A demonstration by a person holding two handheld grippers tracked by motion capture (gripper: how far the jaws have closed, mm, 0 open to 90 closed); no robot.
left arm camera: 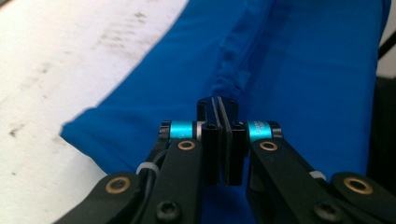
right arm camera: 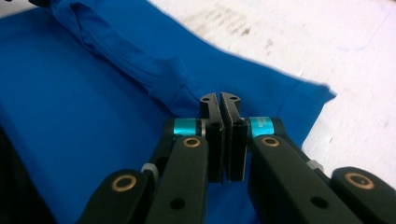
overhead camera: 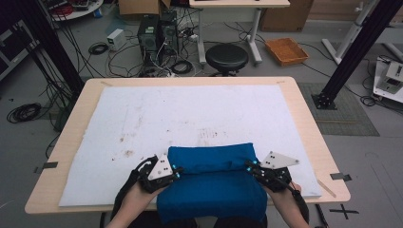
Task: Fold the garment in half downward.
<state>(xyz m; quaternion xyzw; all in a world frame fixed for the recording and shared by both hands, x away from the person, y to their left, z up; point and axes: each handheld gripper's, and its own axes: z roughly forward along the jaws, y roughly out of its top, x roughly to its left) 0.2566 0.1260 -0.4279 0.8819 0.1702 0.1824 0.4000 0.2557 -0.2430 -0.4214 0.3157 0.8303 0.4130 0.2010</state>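
- Blue cloth (overhead camera: 211, 183) is seen folded at the near edge of the table (overhead camera: 304, 109), on the white mat (overhead camera: 190, 118); its near part hangs over the table edge.
- Left gripper (overhead camera: 178, 172) is placed at the cloth's left side, right gripper (overhead camera: 249, 166) at its right side.
- In the left gripper view, the fingers (left arm camera: 212, 109) are pressed together above the cloth (left arm camera: 303, 70); whether fabric is pinched cannot be told.
- In the right gripper view, the fingers (right arm camera: 231, 105) are likewise pressed together over the cloth (right arm camera: 70, 93).
- A rolled ridge is noted along the cloth's far edge.
- Dark stains are noted on the mat beyond.
- Farther off: a black stool (overhead camera: 226, 57) and an orange tray (overhead camera: 286, 51), contents not made out.
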